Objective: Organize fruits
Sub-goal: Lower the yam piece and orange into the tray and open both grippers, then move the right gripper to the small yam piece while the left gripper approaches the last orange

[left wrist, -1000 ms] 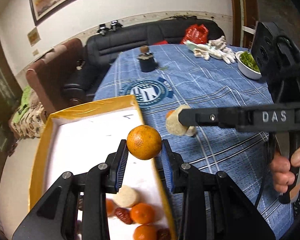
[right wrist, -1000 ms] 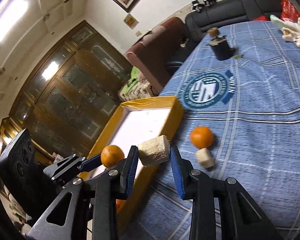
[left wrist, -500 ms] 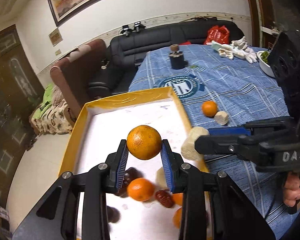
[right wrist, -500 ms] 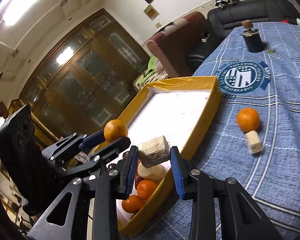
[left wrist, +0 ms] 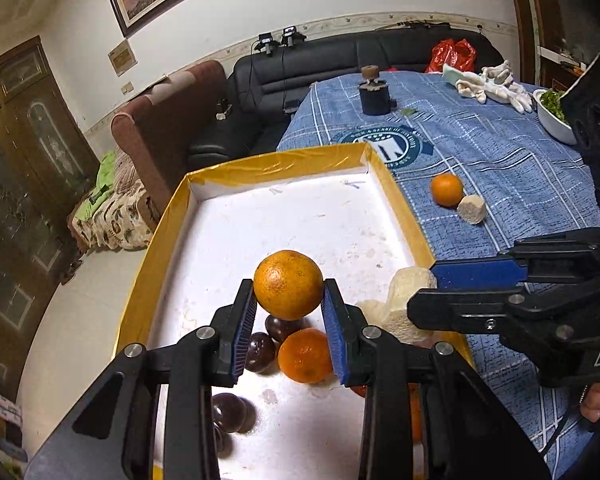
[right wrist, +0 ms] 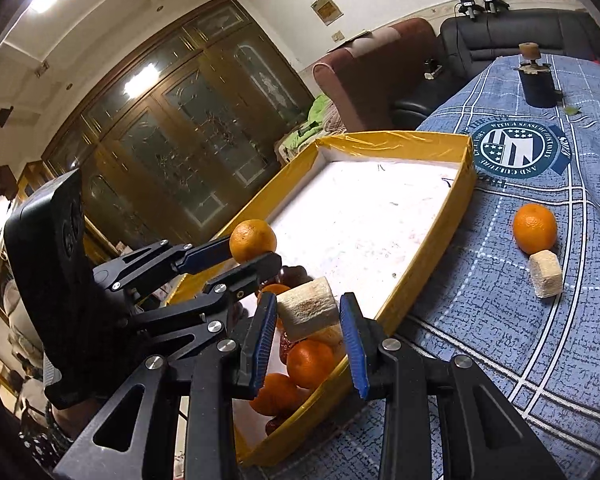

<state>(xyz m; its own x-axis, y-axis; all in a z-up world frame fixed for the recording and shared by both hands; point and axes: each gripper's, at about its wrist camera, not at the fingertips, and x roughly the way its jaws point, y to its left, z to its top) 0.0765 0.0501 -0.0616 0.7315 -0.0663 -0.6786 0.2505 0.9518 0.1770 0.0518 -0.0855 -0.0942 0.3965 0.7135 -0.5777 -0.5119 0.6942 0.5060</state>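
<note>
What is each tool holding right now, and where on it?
Left tool clamps an orange across its lower sides. Right tool pinches a pale chunk by its two opposite sides.

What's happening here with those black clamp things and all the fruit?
A person is sorting fruit into a yellow box using two hand-held grippers. The left gripper is clamped on an orange, held above the box. The right gripper grips a pale cut chunk over the box's near end, where several oranges and dark fruits already lie. One loose orange and another pale chunk wait on the blue tablecloth.
</note>
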